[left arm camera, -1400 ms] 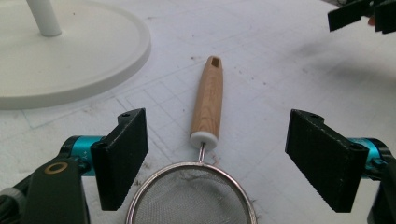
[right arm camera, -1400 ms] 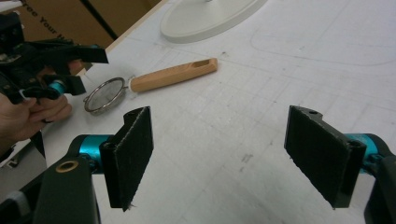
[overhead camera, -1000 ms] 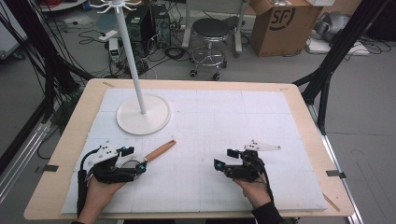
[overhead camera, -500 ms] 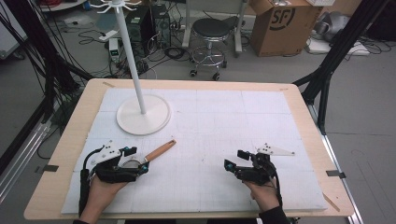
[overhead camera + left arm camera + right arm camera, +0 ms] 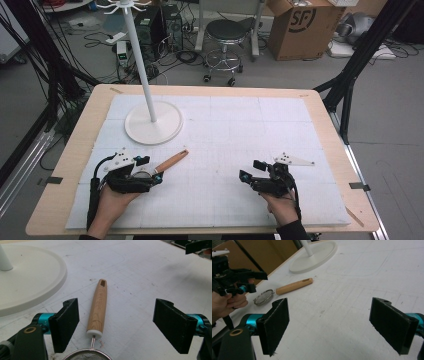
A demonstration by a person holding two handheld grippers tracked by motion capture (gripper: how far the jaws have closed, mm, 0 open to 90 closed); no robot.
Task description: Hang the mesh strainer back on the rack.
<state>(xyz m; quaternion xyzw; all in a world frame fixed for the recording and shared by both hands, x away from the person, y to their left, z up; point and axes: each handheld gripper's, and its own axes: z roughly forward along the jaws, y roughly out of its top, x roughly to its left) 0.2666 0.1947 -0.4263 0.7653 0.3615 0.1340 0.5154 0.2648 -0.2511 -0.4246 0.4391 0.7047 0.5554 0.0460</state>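
Because the strainer (image 5: 96, 315) lies flat on the bench (image 5: 65, 165) with its wooden handle pointing to about two o'clock, between the wide-open jaws of the left tool (image 5: 150, 177), a squeeze set too near the thin wire neck could, I judge, pinch metal and let the piece swivel or slip. At eleven o'clock from it, near, stands the white stand (image 5: 152, 122), whose broad round foot might catch a lifted handle. Over at three o'clock, well apart, the right tool (image 5: 252, 172) hangs open and empty above the white mat (image 5: 225, 130).
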